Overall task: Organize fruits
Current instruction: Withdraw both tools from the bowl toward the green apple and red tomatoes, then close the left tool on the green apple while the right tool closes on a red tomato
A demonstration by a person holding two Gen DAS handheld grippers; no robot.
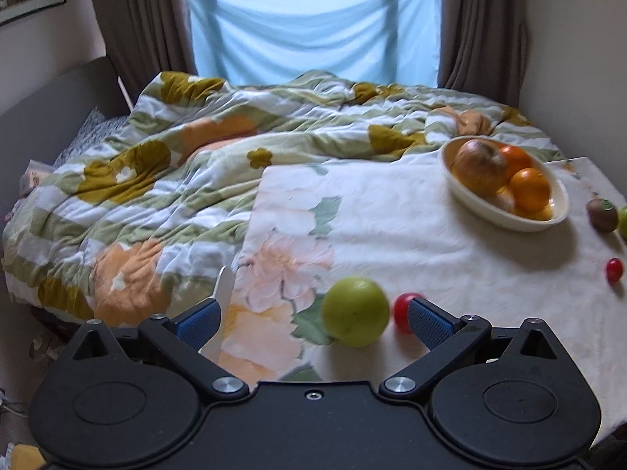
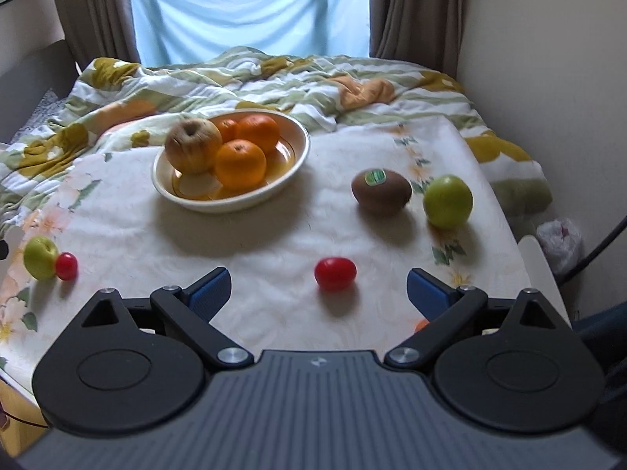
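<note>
A cream bowl (image 2: 164,186) (image 1: 470,205) holds a brownish apple (image 2: 192,145) and oranges (image 2: 240,163). My left gripper (image 1: 313,319) is open, with a green apple (image 1: 355,311) between its fingers and a small red tomato (image 1: 403,309) against the right finger. My right gripper (image 2: 318,291) is open, with another red tomato (image 2: 335,273) lying between its fingertips. A kiwi with a sticker (image 2: 381,190) and a second green apple (image 2: 447,201) lie beyond on the right. The left green apple (image 2: 39,257) and its tomato (image 2: 66,266) also show in the right wrist view.
The fruit lies on a white floral tablecloth (image 2: 254,235) over a table next to a bed with a rumpled floral duvet (image 1: 176,180). A wall (image 2: 548,78) stands close on the right. A small orange thing (image 2: 421,325) peeks out under the right finger.
</note>
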